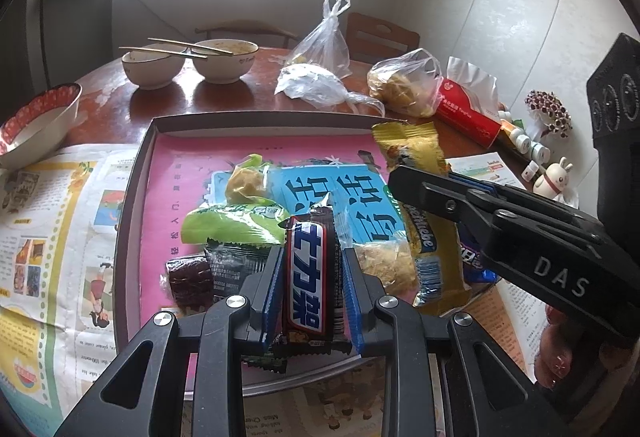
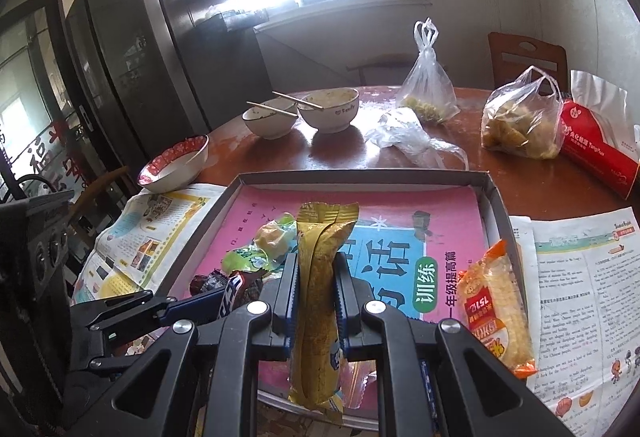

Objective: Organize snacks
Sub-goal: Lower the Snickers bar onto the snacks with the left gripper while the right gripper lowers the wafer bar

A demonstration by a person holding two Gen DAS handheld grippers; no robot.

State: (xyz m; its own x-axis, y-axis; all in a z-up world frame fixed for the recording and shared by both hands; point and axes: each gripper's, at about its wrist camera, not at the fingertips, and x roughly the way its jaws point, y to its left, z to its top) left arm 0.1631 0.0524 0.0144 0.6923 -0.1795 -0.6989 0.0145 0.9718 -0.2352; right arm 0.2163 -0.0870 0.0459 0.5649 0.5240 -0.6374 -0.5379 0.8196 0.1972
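Currently my left tongs (image 1: 310, 277) grip the chocolate bar (image 1: 308, 273) and my right tongs (image 2: 317, 291) grip the yellow packet (image 2: 320, 301), both above the tray (image 2: 496, 213); slick wrappers may slip and scatter the snacks beneath.

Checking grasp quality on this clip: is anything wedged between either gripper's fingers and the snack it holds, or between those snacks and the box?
Nothing visible. The left gripper is shut directly on the chocolate bar, the right gripper on the yellow wafer pack. Both are held over the box, among loose snacks.
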